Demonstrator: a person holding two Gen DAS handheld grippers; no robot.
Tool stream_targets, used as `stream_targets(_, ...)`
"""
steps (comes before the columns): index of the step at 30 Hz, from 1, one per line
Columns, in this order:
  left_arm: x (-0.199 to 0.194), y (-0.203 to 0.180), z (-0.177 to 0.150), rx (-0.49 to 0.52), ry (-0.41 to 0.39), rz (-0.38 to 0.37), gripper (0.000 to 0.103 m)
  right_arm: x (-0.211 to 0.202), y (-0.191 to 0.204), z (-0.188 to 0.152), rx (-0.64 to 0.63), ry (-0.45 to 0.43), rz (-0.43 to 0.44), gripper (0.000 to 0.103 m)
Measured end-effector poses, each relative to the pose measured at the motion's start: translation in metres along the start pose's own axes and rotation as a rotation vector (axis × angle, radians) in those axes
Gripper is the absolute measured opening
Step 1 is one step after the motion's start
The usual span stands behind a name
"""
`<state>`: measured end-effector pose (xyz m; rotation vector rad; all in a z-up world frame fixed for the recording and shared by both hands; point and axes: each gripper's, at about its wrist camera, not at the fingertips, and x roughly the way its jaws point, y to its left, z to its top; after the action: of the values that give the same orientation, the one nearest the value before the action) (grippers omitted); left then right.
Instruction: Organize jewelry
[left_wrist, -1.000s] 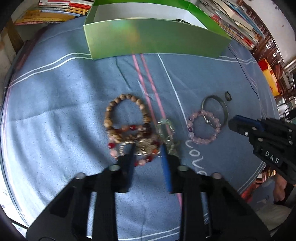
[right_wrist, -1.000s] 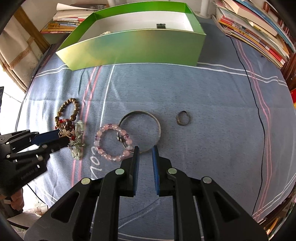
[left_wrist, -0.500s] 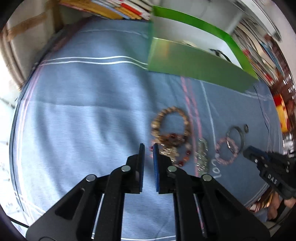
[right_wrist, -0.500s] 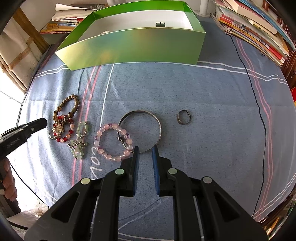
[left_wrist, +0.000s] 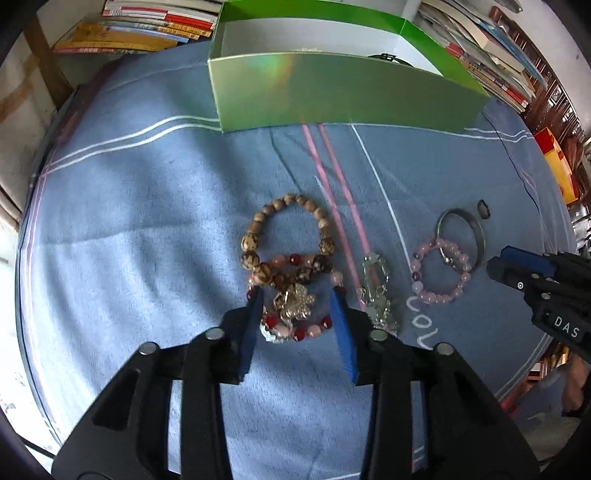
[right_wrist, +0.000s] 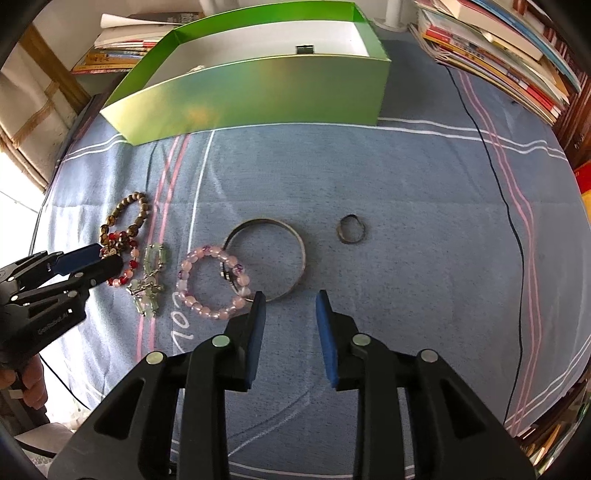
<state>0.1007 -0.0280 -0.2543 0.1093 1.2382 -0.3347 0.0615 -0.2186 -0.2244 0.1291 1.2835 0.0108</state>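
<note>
My left gripper (left_wrist: 297, 306) is open, its jaws either side of a red and pink bead bracelet with a silver charm (left_wrist: 295, 306), which overlaps a brown bead bracelet (left_wrist: 284, 236). A pale green chain piece (left_wrist: 376, 291), a pink bead bracelet (left_wrist: 441, 271), a metal bangle (left_wrist: 461, 232) and a small ring (left_wrist: 483, 209) lie to the right. My right gripper (right_wrist: 290, 306) is open and empty, just in front of the bangle (right_wrist: 267, 258) and beside the pink bracelet (right_wrist: 212, 282). The ring (right_wrist: 351, 229) lies further right.
An open green box (right_wrist: 258, 92) with a white inside stands at the back of the blue cloth (right_wrist: 406, 184). Stacks of books (right_wrist: 498, 48) line the back and right. A thin black cable (right_wrist: 491, 177) runs across the cloth on the right.
My left gripper, shut and held back half a second ago, has opened and come down over the red and pink bracelet. My right gripper has opened from shut.
</note>
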Motion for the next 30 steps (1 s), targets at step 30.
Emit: stream_targets(30,-0.012,0.057,-0.03,-0.167,0.019,0.085,0.056,-0.004,-0.058,-0.002,0.163,-0.026,-0.01,0.028)
